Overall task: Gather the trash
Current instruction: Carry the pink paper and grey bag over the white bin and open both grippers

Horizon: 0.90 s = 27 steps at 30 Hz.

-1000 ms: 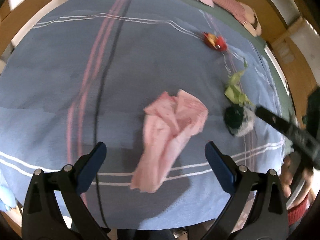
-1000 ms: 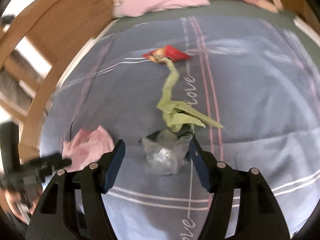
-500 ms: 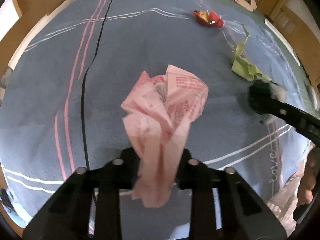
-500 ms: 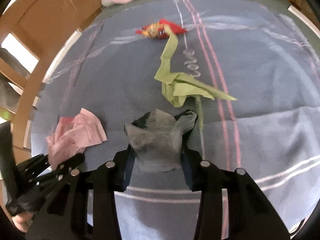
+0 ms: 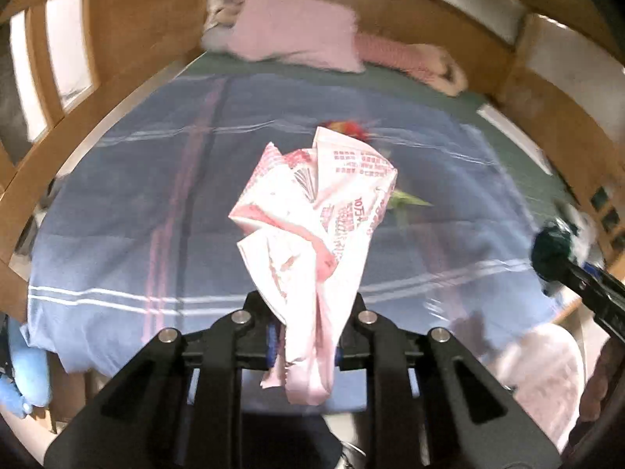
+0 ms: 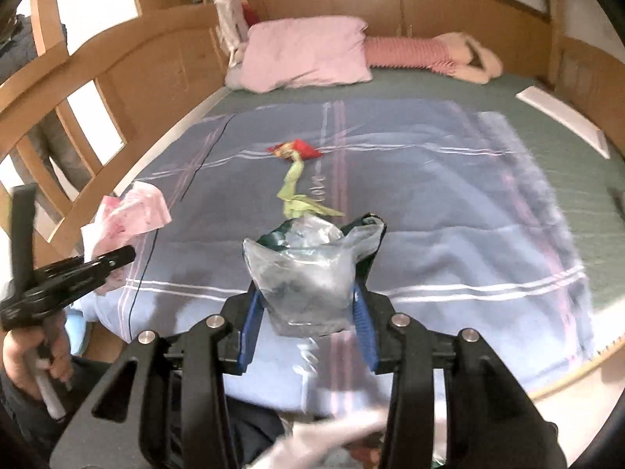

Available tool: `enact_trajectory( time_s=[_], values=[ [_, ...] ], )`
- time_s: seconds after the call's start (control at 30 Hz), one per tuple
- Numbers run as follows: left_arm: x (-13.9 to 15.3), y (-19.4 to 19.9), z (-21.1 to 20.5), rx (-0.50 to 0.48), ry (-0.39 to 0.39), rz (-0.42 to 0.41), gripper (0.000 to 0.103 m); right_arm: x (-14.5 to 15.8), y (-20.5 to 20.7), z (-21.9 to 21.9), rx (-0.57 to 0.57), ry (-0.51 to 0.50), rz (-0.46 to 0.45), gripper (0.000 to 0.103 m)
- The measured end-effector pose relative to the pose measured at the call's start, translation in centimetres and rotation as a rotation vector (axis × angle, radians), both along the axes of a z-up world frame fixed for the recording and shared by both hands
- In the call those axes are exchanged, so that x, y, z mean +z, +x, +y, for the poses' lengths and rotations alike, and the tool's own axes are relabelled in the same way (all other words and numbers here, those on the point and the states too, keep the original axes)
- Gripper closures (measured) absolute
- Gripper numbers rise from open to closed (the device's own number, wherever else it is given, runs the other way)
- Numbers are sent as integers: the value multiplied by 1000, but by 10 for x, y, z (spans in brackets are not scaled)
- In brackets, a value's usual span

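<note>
The left gripper [image 5: 306, 346] is clamped on a crumpled pink-and-white printed wrapper [image 5: 316, 242], pinching only its narrow lower neck while the bulky crumpled part stands up above the fingers and a loose tail hangs below them. The right gripper [image 6: 306, 324] is closed around a clear plastic bag with dark green inside [image 6: 308, 273], its blue pads [image 6: 250, 324] pressing the sides of a soft, slippery bundle that bulges up out of the grip. Both pieces are lifted clear of the blue striped blanket [image 6: 449, 211] and sit near its close edge. The likeliest trouble, as I judge it, is a drop on the way to wherever the trash is going: thin film can slide through the pads if the hand swings fast, and the wrapper could pull out by its thin neck if its wide top catches air or brushes something. The blur in the left view hints at quick motion, which would make either slip more probable. A whitish, blurred shape [image 6: 336, 437] low in the right view may be a bag or bin, but I cannot tell — so a release could easily miss. Further out on the blanket a green wrapper [image 6: 297, 199] lies just beyond the held bag, its far end touching or nearly touching a red wrapper [image 6: 297, 150]; both remain to be collected and, being light, could skid when nudged. A thin dark cord [image 6: 195, 174] crossing the blanket could snag a finger on the next reach.
</note>
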<state>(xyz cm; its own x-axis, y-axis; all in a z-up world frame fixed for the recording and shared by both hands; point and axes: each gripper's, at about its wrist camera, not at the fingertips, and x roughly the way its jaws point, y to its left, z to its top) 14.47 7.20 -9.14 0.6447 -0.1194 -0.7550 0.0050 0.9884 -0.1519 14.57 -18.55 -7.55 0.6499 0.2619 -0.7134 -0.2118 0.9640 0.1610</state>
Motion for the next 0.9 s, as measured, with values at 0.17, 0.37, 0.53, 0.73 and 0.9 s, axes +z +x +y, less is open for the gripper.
enact_trajectory(
  time_s=[0.17, 0.37, 0.53, 0.73, 0.9],
  values=[
    [23, -38, -45, -131, -49, -37, 83, 21, -55, -33, -17, -9, -50, 61],
    [35, -74, -87, -249, -109, -31, 83, 18, -122, -82, -74, 6, 7, 61],
    [22, -89, -128, -342, -98, 18, 83, -12, -144, -103, -75, 7, 155, 55],
    [-4, -104, -167, -468, -70, 86, 83, 10, -162, -157, -254, 124, 57, 32],
    [-25, -127, -211, -678, -38, 137, 65, 29, -177, -204, -424, 283, -45, 32]
  ],
)
